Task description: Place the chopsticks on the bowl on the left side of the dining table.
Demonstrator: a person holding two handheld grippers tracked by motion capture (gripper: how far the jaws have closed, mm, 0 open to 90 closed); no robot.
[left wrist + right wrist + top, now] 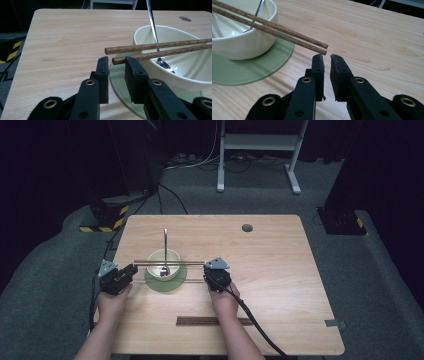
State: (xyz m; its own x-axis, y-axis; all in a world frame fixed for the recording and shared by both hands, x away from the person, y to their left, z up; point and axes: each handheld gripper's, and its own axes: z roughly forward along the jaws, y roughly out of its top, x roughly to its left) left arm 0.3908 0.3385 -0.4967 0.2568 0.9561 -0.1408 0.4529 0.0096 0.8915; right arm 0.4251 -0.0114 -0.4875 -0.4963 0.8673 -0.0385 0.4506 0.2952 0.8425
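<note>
At the lower centre of the high view a dark wooden strip (215,321) lies on the table (280,270). Above it, the left gripper (131,270) and right gripper (214,272) stand with jaws nearly together, gripping nothing, at the ends of two chopsticks (170,263) lying across a cream bowl (164,265) with a spoon (166,252), on a green plate (177,282).

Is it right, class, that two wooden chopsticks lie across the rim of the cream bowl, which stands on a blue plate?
Not quite: the plate is green, as the right gripper view shows. The two wooden chopsticks do lie across the rim of the cream bowl, which stands on it.
</note>
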